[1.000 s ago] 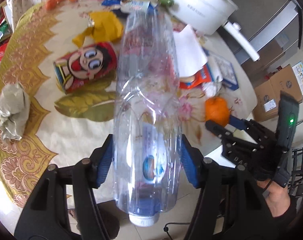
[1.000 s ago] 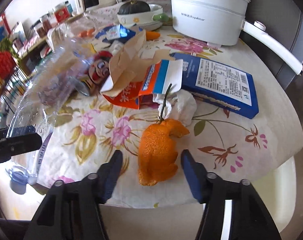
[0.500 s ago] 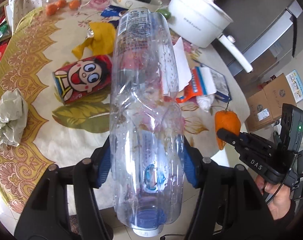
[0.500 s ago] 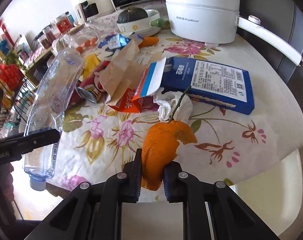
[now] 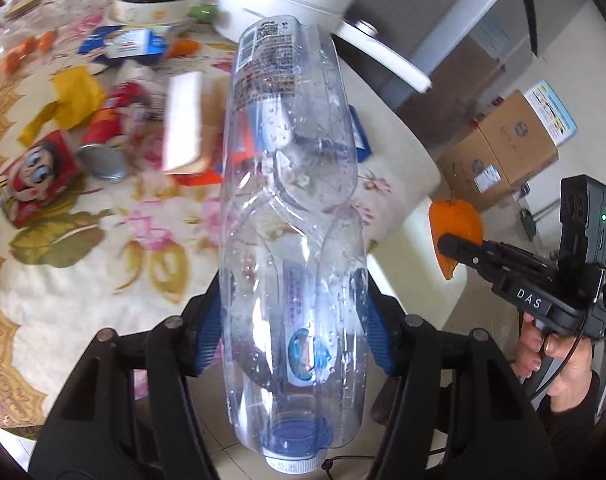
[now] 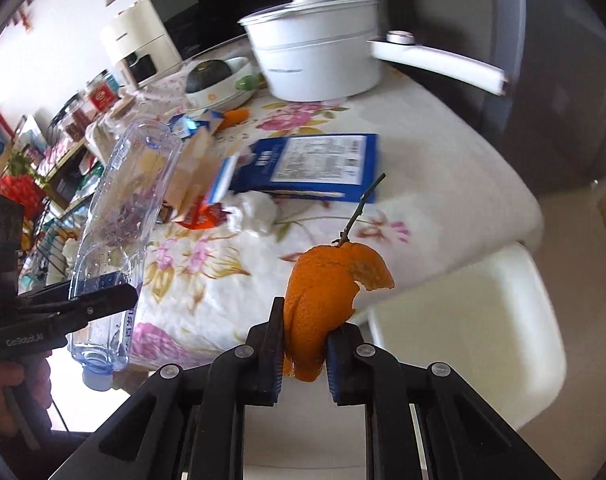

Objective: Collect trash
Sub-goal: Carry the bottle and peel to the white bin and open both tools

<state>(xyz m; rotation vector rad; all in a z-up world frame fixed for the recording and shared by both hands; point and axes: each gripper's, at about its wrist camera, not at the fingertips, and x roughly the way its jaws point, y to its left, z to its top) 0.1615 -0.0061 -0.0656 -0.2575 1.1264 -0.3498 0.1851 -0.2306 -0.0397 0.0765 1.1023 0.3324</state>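
The right gripper [image 6: 305, 346] has its jaws clamped on the lower end of the peel [image 6: 327, 300], whose stem points up and away from them, over the desk [image 6: 443, 152] edge. The left gripper [image 5: 291, 324] has its jaws pressed on the bottle [image 5: 291, 216] near its cap end; the bottle's long axis runs straight out ahead of the jaws, cap toward the camera. Both pieces hang clear of the desk. No bin is in view, so which hand is nearer the drop I cannot tell. More litter remains on the desk.
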